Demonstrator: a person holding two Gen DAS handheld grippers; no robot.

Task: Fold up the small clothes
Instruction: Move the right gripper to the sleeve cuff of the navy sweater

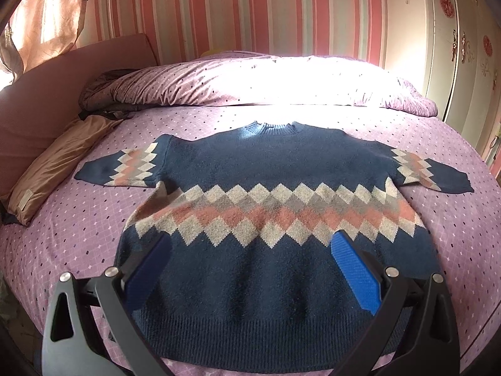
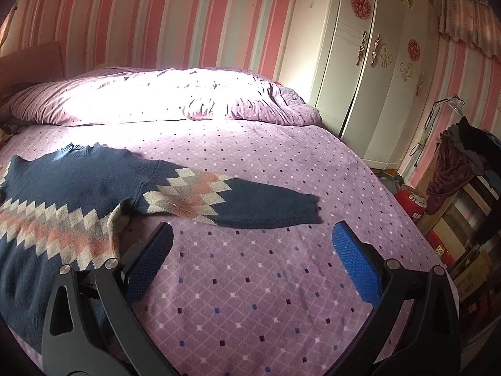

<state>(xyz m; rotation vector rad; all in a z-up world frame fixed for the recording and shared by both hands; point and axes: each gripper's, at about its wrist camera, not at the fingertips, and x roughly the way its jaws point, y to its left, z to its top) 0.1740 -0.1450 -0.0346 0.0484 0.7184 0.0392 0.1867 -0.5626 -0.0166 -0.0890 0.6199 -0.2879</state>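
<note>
Lying flat on the bed w/ purple diamond-print cover [image 1: 78,235], front up, is the navy knit sweater w/ cream, grey & pink argyle band [image 1: 250,163]: both sleeves spread out to the sides, collar toward the rumpled purple duvet [image 1: 219,81] at the far end, ribbed hem nearest the camera. Left gripper [image 1: 252,244] hovers over the sweater's lower body, jaws spread wide, blue pads holding nothing. Tan folded cloth [image 1: 53,169] sits at the bed's left edge, beside a pink headboard [image 1: 40,94]. Striped pink wallpaper [image 1: 250,9] behind.

Right wrist view: right gripper [image 2: 252,235] is over bare bed cover, jaws also wide apart, nothing between them. Sweater's sleeve lies just ahead of the pads, cuff pointing right; sweater body fills the left of the frame, its side edge near the left pad. White wardrobe w/ gold trim & red decals [image 2: 369,78] stands past the bed's right side, w/ dark clothes piled on a rack [image 2: 463,153] farther right.
</note>
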